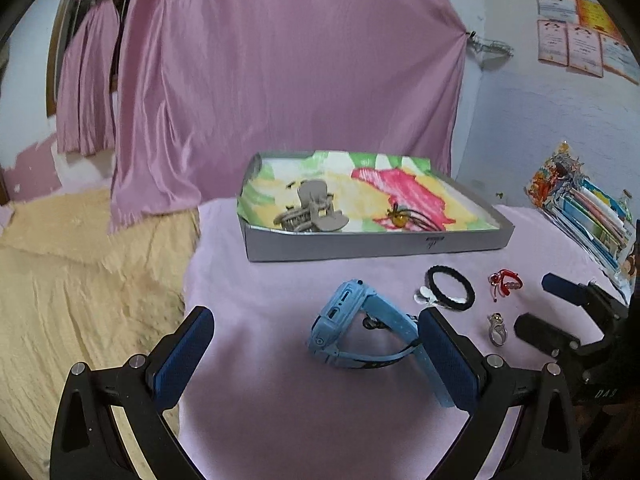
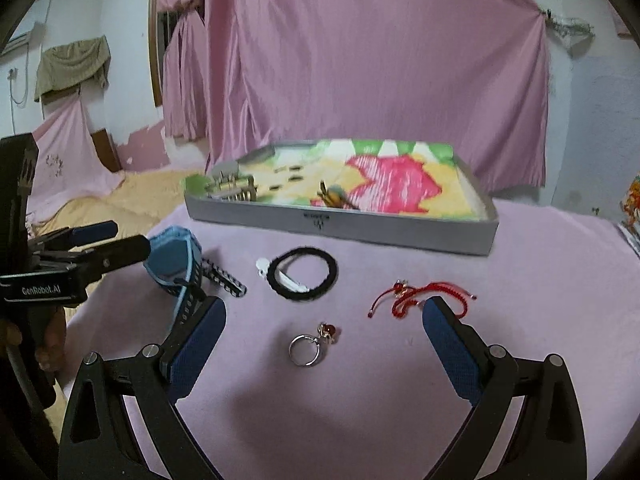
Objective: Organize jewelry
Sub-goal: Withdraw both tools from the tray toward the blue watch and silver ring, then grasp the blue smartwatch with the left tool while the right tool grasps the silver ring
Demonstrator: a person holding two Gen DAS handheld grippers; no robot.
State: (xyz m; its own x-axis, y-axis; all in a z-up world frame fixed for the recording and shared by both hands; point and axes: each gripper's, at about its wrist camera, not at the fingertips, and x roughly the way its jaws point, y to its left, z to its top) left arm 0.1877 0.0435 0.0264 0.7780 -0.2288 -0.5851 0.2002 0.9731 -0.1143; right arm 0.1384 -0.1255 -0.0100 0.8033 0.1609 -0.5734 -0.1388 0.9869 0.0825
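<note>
Layout relative to the tray (image 2: pixel 400 236), which stands at the far side of the table (image 2: pixel 540 300). In the tray: a hair claw (image 1: pixel 310 208) at its left end, a small ornament (image 1: pixel 396 216) near its middle. Before the tray, left to right: watch (image 1: pixel 352 328), hair tie (image 2: pixel 304 274), cord bracelet (image 2: pixel 416 294). The ring (image 2: pixel 306 348) lies nearest, before the hair tie. Right of the tray: a stack of packets (image 1: pixel 588 216).

A pink curtain (image 1: pixel 280 80) hangs at twelve o'clock behind the counter (image 1: pixel 280 400), which wears a lilac cloth. Yellow bedding (image 1: pixel 80 280) lies at nine o'clock. At three o'clock leans a stack of papers (image 1: pixel 588 216), with certificates (image 1: pixel 576 28) on the wall above.
</note>
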